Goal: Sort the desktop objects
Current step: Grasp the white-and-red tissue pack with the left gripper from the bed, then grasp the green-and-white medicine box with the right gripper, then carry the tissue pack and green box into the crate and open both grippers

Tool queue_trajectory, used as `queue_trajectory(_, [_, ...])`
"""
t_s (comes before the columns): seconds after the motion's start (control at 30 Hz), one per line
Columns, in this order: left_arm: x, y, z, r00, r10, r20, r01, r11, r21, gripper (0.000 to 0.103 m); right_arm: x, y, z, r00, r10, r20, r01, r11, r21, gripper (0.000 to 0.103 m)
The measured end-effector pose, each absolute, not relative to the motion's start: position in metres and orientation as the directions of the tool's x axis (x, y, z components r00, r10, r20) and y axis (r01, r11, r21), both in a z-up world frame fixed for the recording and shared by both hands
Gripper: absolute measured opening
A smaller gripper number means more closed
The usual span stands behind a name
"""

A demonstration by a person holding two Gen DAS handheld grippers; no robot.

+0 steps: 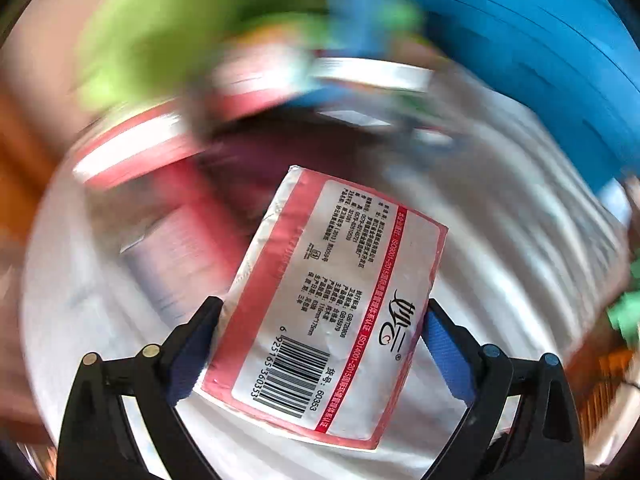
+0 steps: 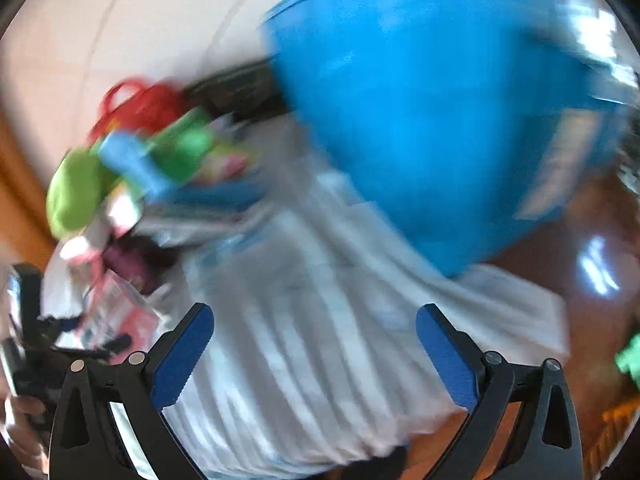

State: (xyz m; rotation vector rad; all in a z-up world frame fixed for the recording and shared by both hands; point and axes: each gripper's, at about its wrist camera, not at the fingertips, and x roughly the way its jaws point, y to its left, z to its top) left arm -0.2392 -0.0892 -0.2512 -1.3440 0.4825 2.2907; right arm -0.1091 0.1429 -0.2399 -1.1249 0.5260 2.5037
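My left gripper (image 1: 320,320) is shut on a red and white tissue pack (image 1: 320,304) with a barcode, held above a white striped cloth (image 1: 500,216). The same pack shows blurred at the left of the right wrist view (image 2: 120,316), with the left gripper under it. My right gripper (image 2: 316,332) is open and empty above the cloth (image 2: 304,320). A big blue bin (image 2: 432,112) stands just beyond it, and shows at the top right of the left wrist view (image 1: 540,52).
A blurred pile of objects lies at the cloth's far left: a green plush item (image 2: 76,192), a red item (image 2: 136,104), blue and green pieces. Brown wooden tabletop (image 2: 592,292) shows right of the cloth. Both views are motion-blurred.
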Motion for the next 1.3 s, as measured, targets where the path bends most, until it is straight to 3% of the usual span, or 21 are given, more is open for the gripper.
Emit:
queue_trajectory(0.1, [-0.252, -0.145, -0.253, -0.464, 0.117, -0.878, -0.387, -0.919, 0.082, 0.097, -0.161, 0.112, -0.261, -0.625, 0.069, -0.777, -0.335, -0.923, 0.188, 0.096])
queue_trajectory(0.17, [-0.257, -0.179, -0.254, -0.47, 0.076, -0.879, -0.303, -0.95, 0.08, 0.097, -0.196, 0.091, -0.269, -0.629, 0.067, -0.775, -0.264, -0.956, 0.131, 0.082])
queue_trajectory(0.43, [-0.273, -0.231, -0.258, -0.481, 0.033, -0.876, -0.142, -0.989, 0.041, 0.097, -0.297, 0.052, -0.294, -0.652, 0.163, -0.741, -0.079, -0.986, -0.148, 0.081])
queue_trajectory(0.53, [-0.271, -0.233, -0.248, -0.494, 0.04, -0.868, -0.126, -0.992, 0.026, 0.097, -0.316, 0.055, -0.292, -0.659, 0.111, -0.744, -0.039, -0.993, -0.114, 0.044])
queue_trajectory(0.73, [-0.276, -0.212, -0.223, -0.549, 0.095, -0.83, -0.174, -0.985, 0.003, 0.097, -0.292, 0.059, -0.259, -0.675, 0.029, -0.737, -0.026, -1.0, -0.016, 0.022])
queue_trajectory(0.87, [-0.271, -0.194, -0.198, -0.589, 0.154, -0.793, -0.221, -0.975, -0.025, 0.097, -0.264, 0.069, -0.225, -0.705, -0.049, -0.707, -0.02, -0.996, 0.088, 0.019])
queue_trajectory(1.3, [-0.246, -0.092, -0.107, -0.684, 0.334, -0.649, -0.418, -0.908, -0.027, 0.097, -0.178, 0.117, -0.091, -0.867, 0.087, -0.491, -0.136, -0.989, 0.065, 0.019])
